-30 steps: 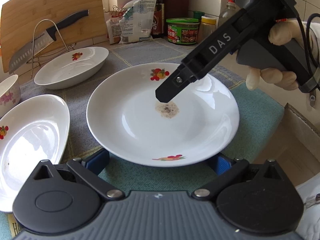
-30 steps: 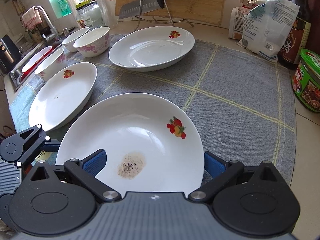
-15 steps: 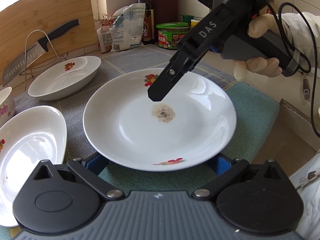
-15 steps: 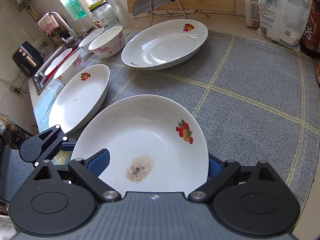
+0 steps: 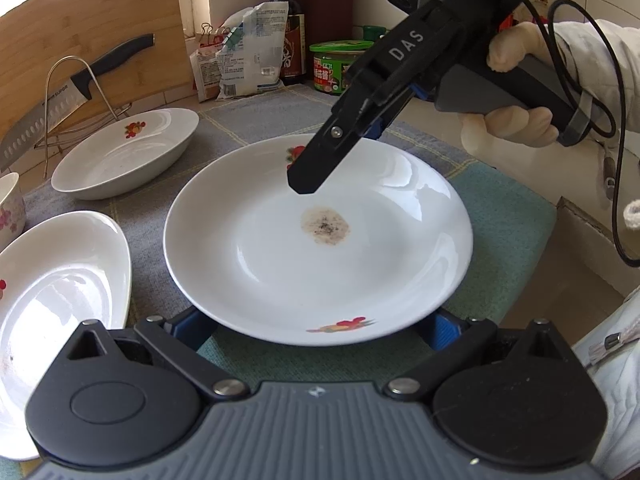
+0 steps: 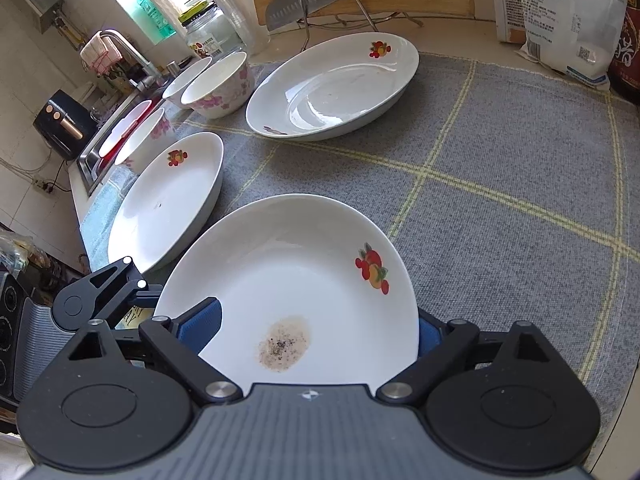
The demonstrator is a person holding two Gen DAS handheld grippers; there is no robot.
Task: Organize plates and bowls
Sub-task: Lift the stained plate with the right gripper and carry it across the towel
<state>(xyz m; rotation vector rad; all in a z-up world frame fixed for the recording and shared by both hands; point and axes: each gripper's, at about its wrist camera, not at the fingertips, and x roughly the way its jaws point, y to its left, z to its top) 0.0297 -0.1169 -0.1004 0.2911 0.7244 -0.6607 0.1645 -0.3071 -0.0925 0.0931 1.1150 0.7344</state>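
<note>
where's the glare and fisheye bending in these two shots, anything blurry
Left wrist view: window glare streaks the far right inside of the stained plate, straight edges like the cutting board bow toward the corners, and the fruit print beside the right gripper's fingers is soft. Right wrist view: glare sits on the far oval plate, the window is blown out, and the grey mat's grid lines curve.
</note>
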